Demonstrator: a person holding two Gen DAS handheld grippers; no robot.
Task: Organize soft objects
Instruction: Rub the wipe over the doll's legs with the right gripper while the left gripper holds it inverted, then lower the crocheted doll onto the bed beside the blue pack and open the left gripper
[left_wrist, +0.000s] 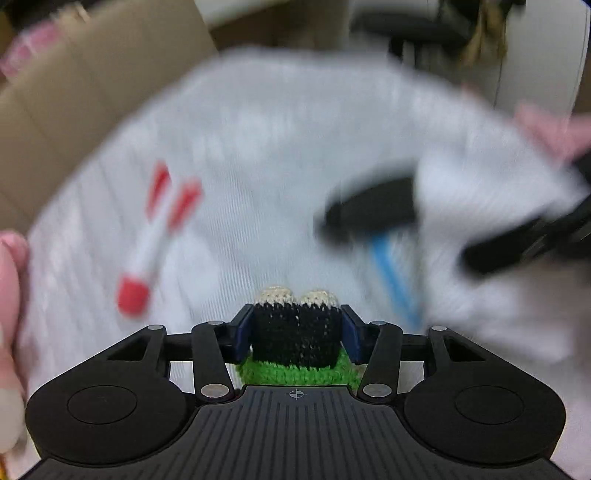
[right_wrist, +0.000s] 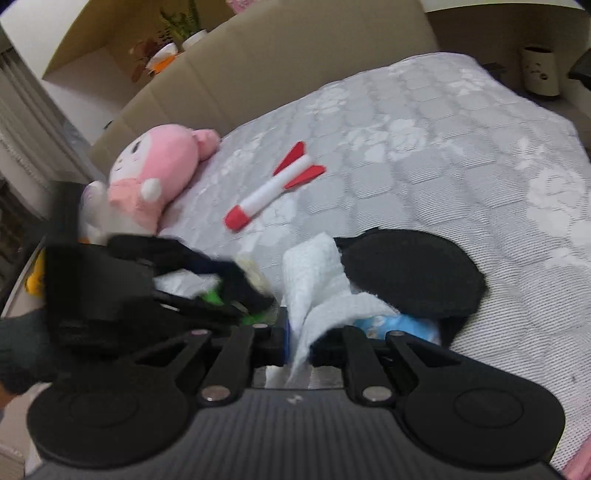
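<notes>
My left gripper (left_wrist: 297, 323) is shut on a small crochet toy (left_wrist: 295, 339) with a black body, a green base and two cream tops. The right wrist view shows that toy (right_wrist: 251, 284) blurred at the left, just above the bed. My right gripper (right_wrist: 299, 332) is shut on a white cloth (right_wrist: 314, 280) that bunches up in front of it. A round black pad (right_wrist: 413, 273) and a light blue item (right_wrist: 399, 325) lie right beside the cloth. In the left wrist view the white cloth (left_wrist: 480, 206) is a blur at the right.
A red and white foam rocket (right_wrist: 273, 188) lies on the grey quilted bed cover (right_wrist: 443, 140). A pink plush (right_wrist: 159, 166) rests at the bed's left edge against the beige headboard (right_wrist: 295, 66). Something yellow (right_wrist: 33, 280) and a dark-gloved hand (right_wrist: 22, 350) are at the far left.
</notes>
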